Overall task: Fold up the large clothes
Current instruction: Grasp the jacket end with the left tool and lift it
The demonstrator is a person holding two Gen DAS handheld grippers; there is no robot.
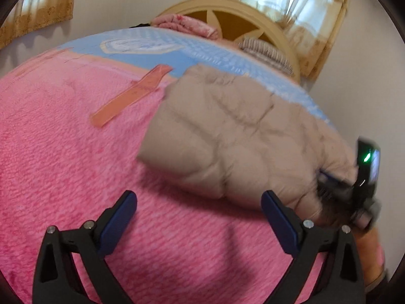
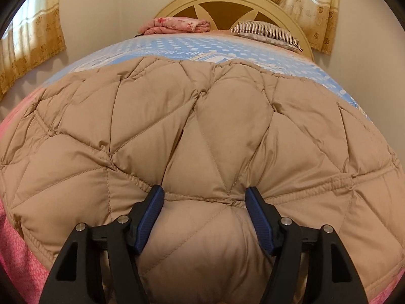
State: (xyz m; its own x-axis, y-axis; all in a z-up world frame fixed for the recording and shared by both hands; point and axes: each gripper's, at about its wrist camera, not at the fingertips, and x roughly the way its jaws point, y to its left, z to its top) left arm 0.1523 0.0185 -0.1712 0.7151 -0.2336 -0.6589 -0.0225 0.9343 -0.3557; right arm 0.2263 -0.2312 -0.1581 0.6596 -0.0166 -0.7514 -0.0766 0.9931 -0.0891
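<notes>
A beige quilted down jacket [image 2: 202, 116] lies spread on the bed and fills most of the right wrist view. My right gripper [image 2: 203, 193] points down onto its near part. The jaws stand apart astride a puffed panel that bulges up between the blue pads [image 2: 149, 217], and they do not clamp it. In the left wrist view the jacket [image 1: 227, 136] lies folded to the right, blurred. My left gripper [image 1: 198, 198] hangs open over the pink fleece blanket [image 1: 76, 152], with nothing between its fingers. The right gripper [image 1: 329, 177] shows at the jacket's right end.
A blue dotted sheet [image 2: 202, 48] covers the far part of the bed. At the cream headboard [image 2: 227, 0] lie a folded pink cloth [image 2: 177, 25] and a striped pillow [image 2: 265, 31]. An orange strap [image 1: 131, 96] lies on the blanket. Curtains [image 2: 30, 35] hang on both sides.
</notes>
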